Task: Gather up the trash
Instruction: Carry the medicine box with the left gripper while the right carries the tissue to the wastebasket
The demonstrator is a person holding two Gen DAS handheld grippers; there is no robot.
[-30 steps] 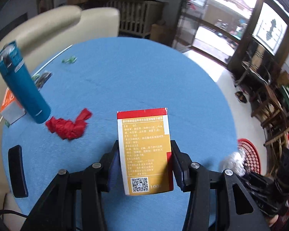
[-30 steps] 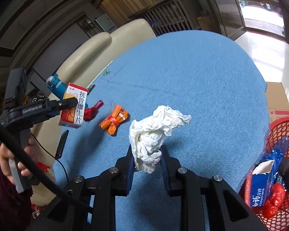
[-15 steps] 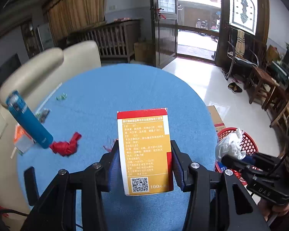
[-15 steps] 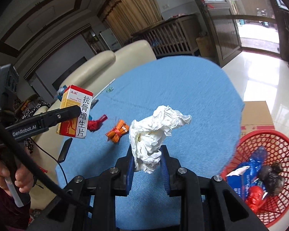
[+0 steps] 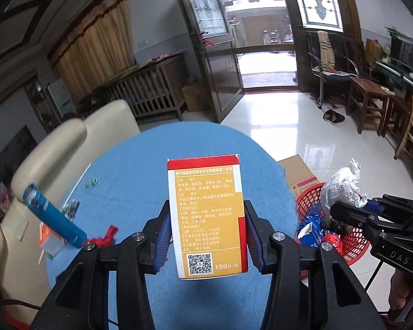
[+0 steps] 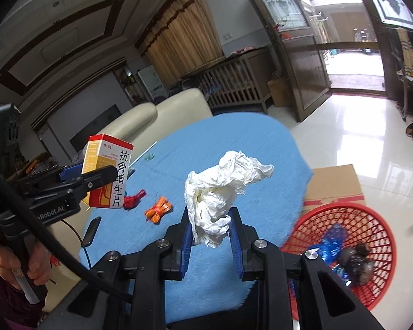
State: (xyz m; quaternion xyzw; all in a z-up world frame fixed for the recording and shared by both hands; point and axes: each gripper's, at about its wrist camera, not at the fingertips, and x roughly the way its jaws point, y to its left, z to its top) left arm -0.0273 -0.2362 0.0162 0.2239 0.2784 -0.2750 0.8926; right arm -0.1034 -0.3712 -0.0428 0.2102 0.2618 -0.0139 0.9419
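Trash is in both your grippers, carried in the air above the table and not yet dropped.

Left gripper: clamped on the flat sides of a red-and-yellow cardboard medicine box, box upright, above the round blue-cloth table.
Right gripper: fully closed on a crumpled white paper tissue; the wad bulges out above the pads.

Step, as I read it: transport to the bin. The red plastic mesh basket sits on the floor just beside the table edge, to your right, with blue wrappers and dark scraps already in it.

Next move needs:
1. Right gripper is the nearer one; bring it over the basket opening before you let go. Tissue is light and may drift, so go low.
2. Box second. It's stiff and will fall straight, but clear the rim first.

Left on the table, so at least 2 more trips: a red crumpled wrapper, an orange crumpled wrapper, small green scraps. The blue cylindrical bottle doesn't look like trash.
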